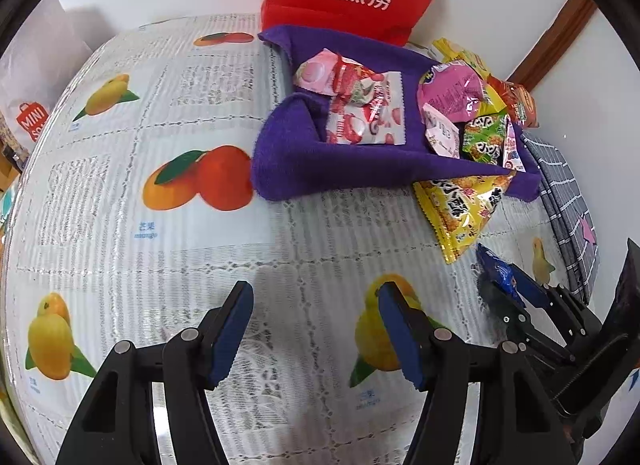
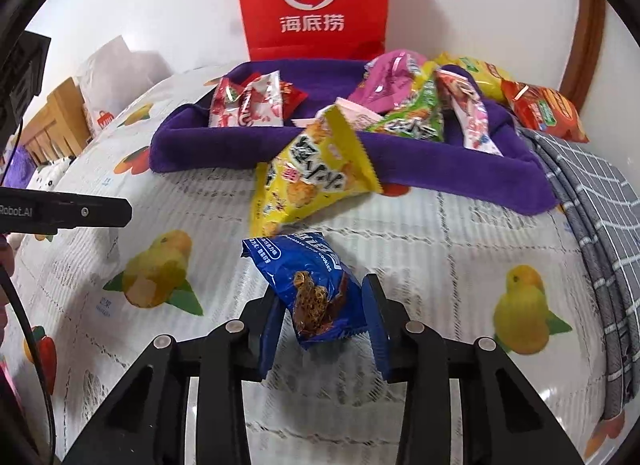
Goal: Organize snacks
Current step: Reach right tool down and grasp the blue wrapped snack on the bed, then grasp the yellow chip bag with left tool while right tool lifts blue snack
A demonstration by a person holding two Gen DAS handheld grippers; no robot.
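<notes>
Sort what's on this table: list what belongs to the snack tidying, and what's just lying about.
Job: blue cookie packet between the right gripper's pads; yellow snack bag; purple cloth tray with its packets; left gripper, open.

Lying about: red paper bag; grey checked cloth; fruit-print tablecloth.

A blue cookie packet (image 2: 316,289) stands tilted just in front of the purple tray (image 2: 256,145); a yellow packet (image 2: 312,181) leans on the tray's front wall, other snacks (image 2: 248,105) inside.
</notes>
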